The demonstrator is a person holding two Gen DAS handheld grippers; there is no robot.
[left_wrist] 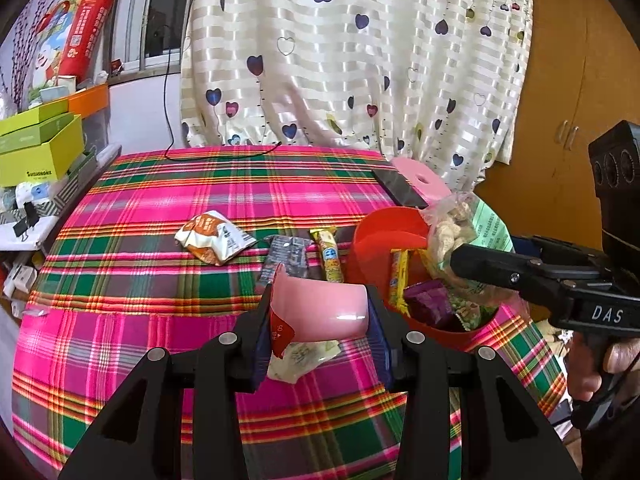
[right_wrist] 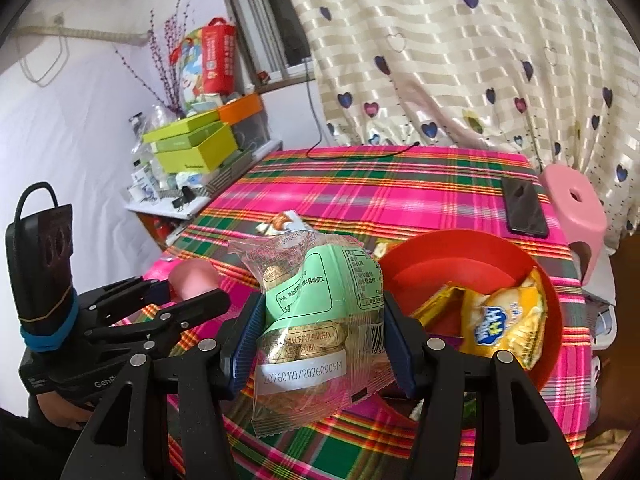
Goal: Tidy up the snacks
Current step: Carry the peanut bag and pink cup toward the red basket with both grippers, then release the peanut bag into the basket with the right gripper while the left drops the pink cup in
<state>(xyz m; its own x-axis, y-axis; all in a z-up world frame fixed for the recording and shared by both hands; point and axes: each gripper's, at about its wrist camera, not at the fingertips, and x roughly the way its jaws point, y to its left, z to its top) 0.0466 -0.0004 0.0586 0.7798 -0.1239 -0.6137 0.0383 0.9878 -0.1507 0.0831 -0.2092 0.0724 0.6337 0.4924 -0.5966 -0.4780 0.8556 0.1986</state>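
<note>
The right gripper (right_wrist: 316, 344) has its jaws clamped on a clear bag of snacks (right_wrist: 316, 312), held upright — the red bowl (right_wrist: 472, 248) sits at its two o'clock, just beside. The left gripper (left_wrist: 320, 320) jaws grip a pink pack (left_wrist: 320, 312) above the surface (left_wrist: 160, 240).

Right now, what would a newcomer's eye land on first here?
The loud pink-and-green plaid tablecloth, then the red bowl of snacks at its right. The right claw grips a clear bag of peanuts by the bowl; the left claw grips a pink packet.
</note>
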